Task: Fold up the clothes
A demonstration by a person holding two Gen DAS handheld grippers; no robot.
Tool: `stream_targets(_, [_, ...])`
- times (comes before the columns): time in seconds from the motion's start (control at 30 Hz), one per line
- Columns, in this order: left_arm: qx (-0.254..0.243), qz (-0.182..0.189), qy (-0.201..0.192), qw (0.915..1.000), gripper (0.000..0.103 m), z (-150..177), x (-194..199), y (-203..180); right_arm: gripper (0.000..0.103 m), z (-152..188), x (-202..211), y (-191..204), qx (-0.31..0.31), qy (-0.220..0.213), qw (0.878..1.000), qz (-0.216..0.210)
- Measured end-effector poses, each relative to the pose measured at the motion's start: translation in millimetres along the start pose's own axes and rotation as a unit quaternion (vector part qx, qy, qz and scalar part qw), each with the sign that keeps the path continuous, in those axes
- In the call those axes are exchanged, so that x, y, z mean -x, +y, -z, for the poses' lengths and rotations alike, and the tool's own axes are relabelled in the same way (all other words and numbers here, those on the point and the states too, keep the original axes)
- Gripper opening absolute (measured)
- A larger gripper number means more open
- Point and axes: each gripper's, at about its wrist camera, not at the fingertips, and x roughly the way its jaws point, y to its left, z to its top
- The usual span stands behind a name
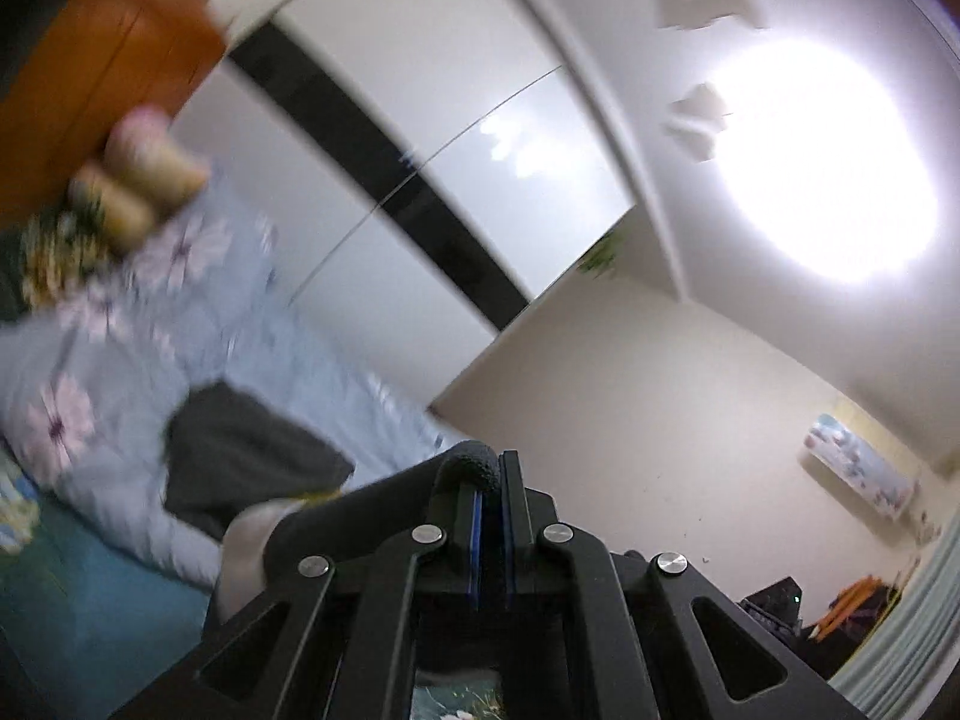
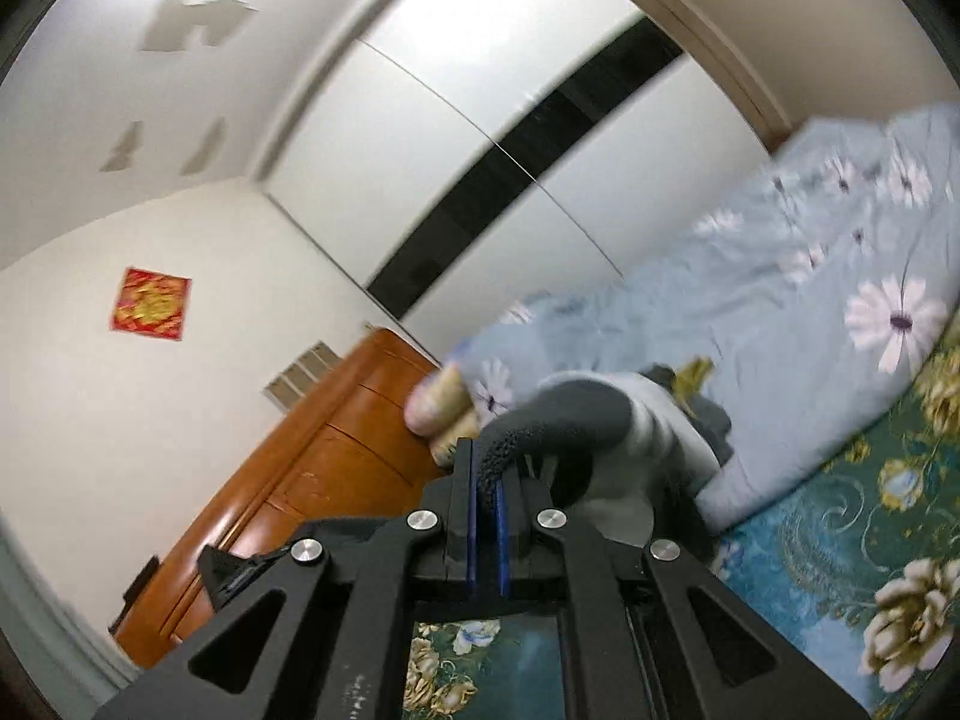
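My left gripper [image 1: 491,468] is shut on a fold of dark grey cloth [image 1: 474,465] and is raised, pointing up toward the wall and ceiling. A dark grey garment [image 1: 240,456] lies on the pale blue flowered quilt [image 1: 120,360] to the left. My right gripper [image 2: 489,468] is shut on a dark grey textured cloth [image 2: 552,420] that runs right into a grey and white bundle [image 2: 648,444] in front of the quilt [image 2: 780,300]. Both views are blurred by motion.
A white sliding wardrobe with a black band [image 1: 420,150] stands behind the bed. An orange wooden headboard [image 2: 312,468] and two rolled pillows [image 1: 144,180] are at the bed's head. A teal flowered sheet [image 2: 840,540] covers the bed. A bright ceiling lamp [image 1: 810,162] glares.
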Motion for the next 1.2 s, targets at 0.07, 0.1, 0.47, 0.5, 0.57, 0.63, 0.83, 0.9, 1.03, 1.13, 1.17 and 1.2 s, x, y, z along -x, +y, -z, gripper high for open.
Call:
stream_targets(0.07, [-0.041, 0.001, -0.010, 0.9991, 0.005, -5, 26, -18, 0.005, 3, 20, 14, 0.016, -0.009, 1.000, 0.000])
stream_targets(0.1, [-0.061, 0.001, -0.015, 0.9980, 0.005, -7, 39, -26, 0.005, 4, 26, 20, 0.024, -0.010, 1.000, 0.001])
stream_targets(0.47, [0.039, -0.225, 0.154, 0.9613, 0.006, 63, -59, 136, 0.005, 69, -101, -103, -0.081, 0.149, 0.974, 0.149])
stream_targets(0.5, [0.062, -0.242, 0.173, 0.9528, 0.006, 79, -73, 163, 0.005, 83, -116, -120, -0.093, 0.169, 0.966, 0.170])
stream_targets(0.57, [0.094, -0.283, 0.203, 0.9326, 0.006, 105, -88, 206, 0.005, 107, -142, -152, -0.117, 0.206, 0.950, 0.205])
stream_targets(0.63, [0.124, -0.309, 0.228, 0.9150, 0.005, 130, -99, 237, 0.005, 125, -157, -180, -0.140, 0.227, 0.939, 0.216])
stream_targets(0.83, [0.139, -0.318, 0.227, 0.9097, 0.006, 121, -137, 262, 0.005, 122, -204, -224, -0.187, 0.240, 0.924, 0.233])
stream_targets(0.9, [0.140, -0.323, 0.228, 0.9080, 0.006, 111, -159, 270, 0.005, 109, -226, -230, -0.181, 0.243, 0.922, 0.242])
stream_targets(1.03, [0.149, -0.352, 0.263, 0.8860, 0.006, 113, -208, 297, 0.005, 101, -257, -244, -0.173, 0.258, 0.911, 0.269])
stream_targets(1.13, [0.197, -0.370, 0.290, 0.8606, 0.006, 136, -230, 339, 0.005, 113, -268, -266, -0.203, 0.275, 0.893, 0.293])
stream_targets(1.17, [0.213, -0.373, 0.295, 0.8536, 0.006, 142, -234, 349, 0.005, 117, -271, -274, -0.216, 0.278, 0.888, 0.296])
stream_targets(1.2, [0.227, -0.373, 0.296, 0.8497, 0.005, 147, -236, 357, 0.005, 120, -273, -279, -0.222, 0.280, 0.885, 0.298])
